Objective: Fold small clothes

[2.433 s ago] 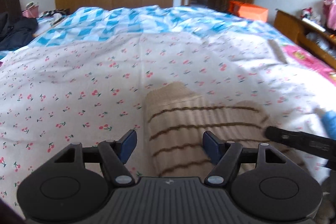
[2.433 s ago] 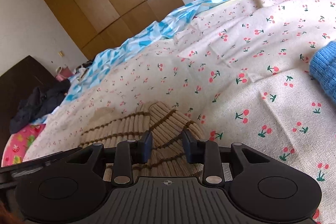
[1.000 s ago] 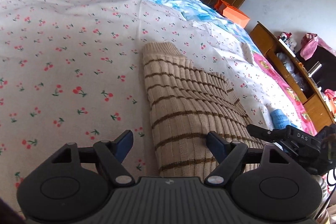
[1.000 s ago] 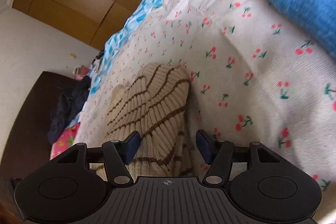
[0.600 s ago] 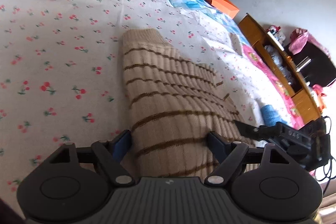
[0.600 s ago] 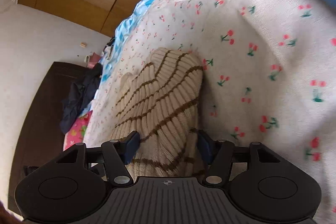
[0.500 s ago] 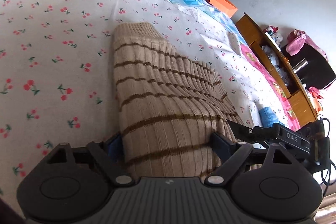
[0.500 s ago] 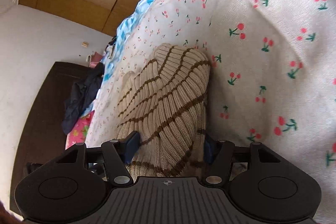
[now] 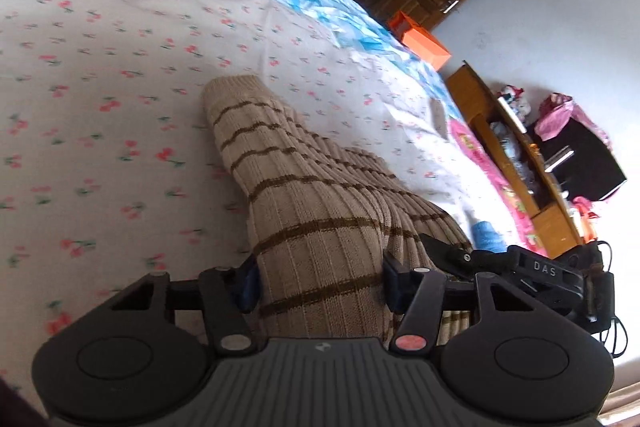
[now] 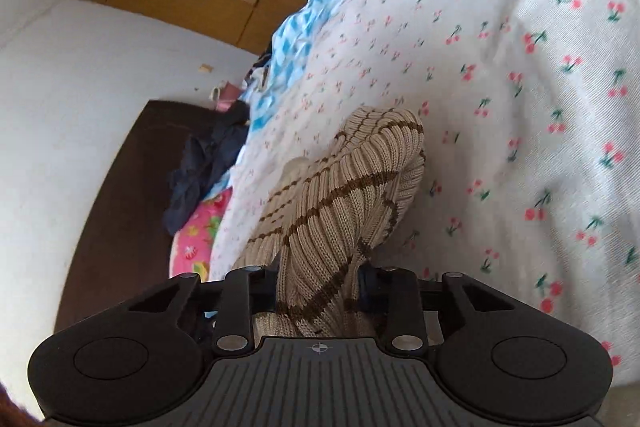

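A small beige ribbed sweater with brown stripes lies folded on the cherry-print bedsheet. My left gripper has its jaws around the sweater's near edge, with a wide band of knit between the pads. My right gripper is shut on the other near corner of the sweater, which bunches up and rises from the sheet. The right gripper also shows at the right of the left wrist view.
A folded blue knit item lies on the bed to the right. A wooden cabinet and an orange box stand beyond the bed. Dark clothes lie by the dark headboard on the left.
Both grippers have pushed onto the sweater's near edge and closed on it. The right jaws narrowed clearly and the knit now bunches and lifts. The views tilted further.
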Demonstrator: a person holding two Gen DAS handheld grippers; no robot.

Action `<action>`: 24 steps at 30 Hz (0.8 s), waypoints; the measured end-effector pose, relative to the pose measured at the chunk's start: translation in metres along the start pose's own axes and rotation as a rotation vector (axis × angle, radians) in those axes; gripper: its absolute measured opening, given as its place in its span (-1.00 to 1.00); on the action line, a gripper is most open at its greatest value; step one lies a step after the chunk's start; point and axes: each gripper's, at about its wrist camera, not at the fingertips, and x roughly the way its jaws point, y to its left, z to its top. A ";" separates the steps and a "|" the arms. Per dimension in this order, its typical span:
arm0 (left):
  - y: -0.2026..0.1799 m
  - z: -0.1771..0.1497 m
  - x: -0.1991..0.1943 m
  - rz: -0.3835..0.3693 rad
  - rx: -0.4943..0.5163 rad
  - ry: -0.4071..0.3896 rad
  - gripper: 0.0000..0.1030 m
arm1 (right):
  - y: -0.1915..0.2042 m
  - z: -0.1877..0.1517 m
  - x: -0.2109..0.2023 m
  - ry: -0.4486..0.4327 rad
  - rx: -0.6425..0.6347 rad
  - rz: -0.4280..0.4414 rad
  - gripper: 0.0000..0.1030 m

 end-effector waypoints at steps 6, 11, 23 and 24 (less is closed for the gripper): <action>0.015 -0.015 0.012 0.022 0.020 0.018 0.24 | -0.034 -0.004 0.001 -0.004 0.077 -0.080 -0.45; -0.002 -0.016 0.000 0.083 0.118 -0.006 0.24 | -0.012 -0.008 -0.013 -0.035 -0.010 -0.160 -0.25; -0.035 -0.027 -0.016 0.256 0.286 -0.100 0.24 | 0.071 -0.025 -0.018 -0.141 -0.372 -0.326 -0.26; -0.036 -0.028 -0.014 0.271 0.286 -0.094 0.25 | 0.070 -0.028 -0.011 -0.119 -0.386 -0.337 -0.27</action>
